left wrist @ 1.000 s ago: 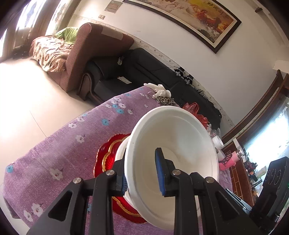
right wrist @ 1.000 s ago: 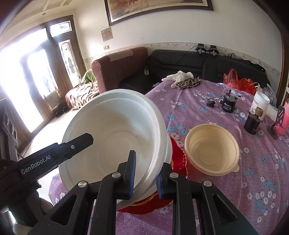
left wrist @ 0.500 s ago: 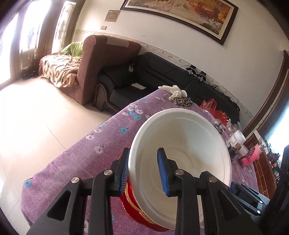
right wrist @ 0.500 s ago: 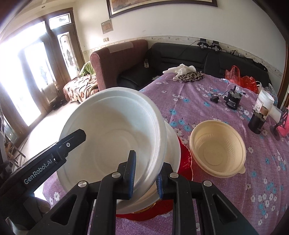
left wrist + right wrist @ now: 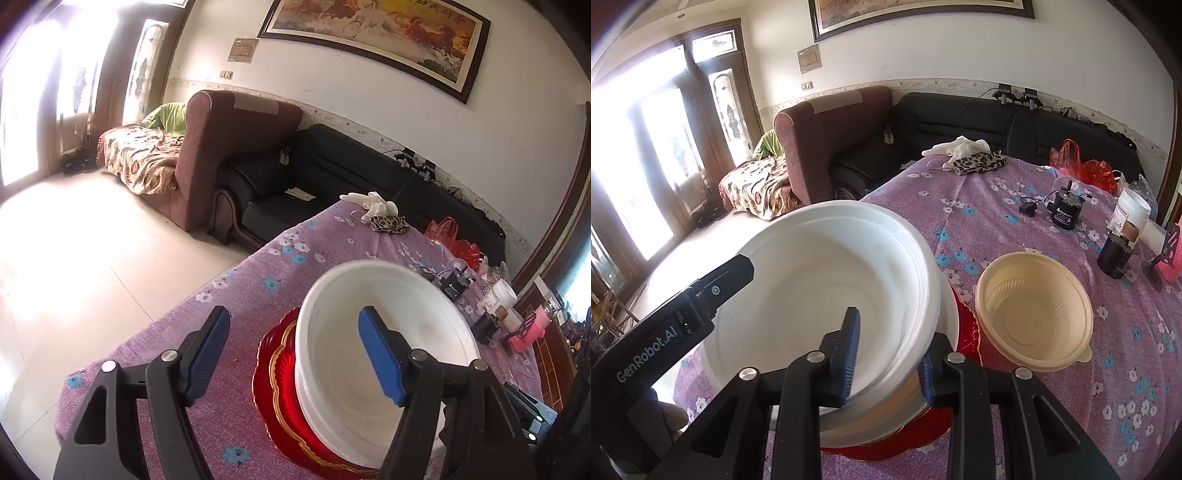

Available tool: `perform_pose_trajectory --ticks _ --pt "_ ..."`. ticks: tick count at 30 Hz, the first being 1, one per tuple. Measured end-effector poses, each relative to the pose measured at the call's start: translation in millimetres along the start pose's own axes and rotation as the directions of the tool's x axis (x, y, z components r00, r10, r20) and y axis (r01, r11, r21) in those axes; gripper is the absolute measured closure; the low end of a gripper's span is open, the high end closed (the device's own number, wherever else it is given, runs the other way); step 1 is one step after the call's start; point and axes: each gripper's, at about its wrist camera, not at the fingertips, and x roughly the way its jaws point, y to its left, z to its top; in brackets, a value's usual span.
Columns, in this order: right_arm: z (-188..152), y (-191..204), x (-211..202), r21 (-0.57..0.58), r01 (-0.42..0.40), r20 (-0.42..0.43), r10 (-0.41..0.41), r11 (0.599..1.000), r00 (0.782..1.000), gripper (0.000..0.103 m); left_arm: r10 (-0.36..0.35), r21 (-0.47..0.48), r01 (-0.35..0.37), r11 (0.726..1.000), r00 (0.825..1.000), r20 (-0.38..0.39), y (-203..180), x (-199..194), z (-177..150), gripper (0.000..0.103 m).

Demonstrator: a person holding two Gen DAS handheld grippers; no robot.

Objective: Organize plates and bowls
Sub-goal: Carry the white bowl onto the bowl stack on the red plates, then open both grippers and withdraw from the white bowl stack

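Above the red plate point(image 5: 275, 402), the left gripper point(image 5: 295, 356) now spreads its fingers wide, having let go the white bowl's point(image 5: 384, 350) rim. From the right wrist, the right gripper point(image 5: 888, 354) still pinches the white bowl's near rim, tilted over the plate.

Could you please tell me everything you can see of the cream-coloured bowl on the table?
The cream bowl is round, looks like thin plastic, with a rolled rim, fine ribs on its inner wall and a small tab on the rim. It stands upright and empty on the purple flowered tablecloth, right of the red plate, which its rim seems to overlap. No gripper touches it.
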Motion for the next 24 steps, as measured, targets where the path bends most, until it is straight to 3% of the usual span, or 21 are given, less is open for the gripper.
perform_pose_trajectory --ticks 3,12,21,24 --pt "0.2 0.3 -3.8 -0.001 0.002 0.015 -0.002 1.0 1.0 0.052 0.006 0.001 -0.006 1.0 1.0 0.002 0.4 -0.7 0.4 0.029" --pt "2.8 2.6 -15.7 -0.004 0.017 0.048 -0.016 1.0 0.999 0.039 0.007 0.009 -0.007 1.0 1.0 0.011 -2.6 -7.9 0.2 0.028" --pt "1.3 -6.4 -36.4 0.029 0.016 0.084 -0.019 0.999 0.996 0.036 0.027 0.01 -0.027 1.0 0.999 0.048 -2.7 -24.7 -0.4 0.027" --pt "-0.7 -12.8 -46.5 0.046 0.016 0.099 -0.021 0.999 0.995 0.036 0.063 0.018 -0.065 0.998 0.994 0.091 -4.7 -35.8 -0.3 0.027"
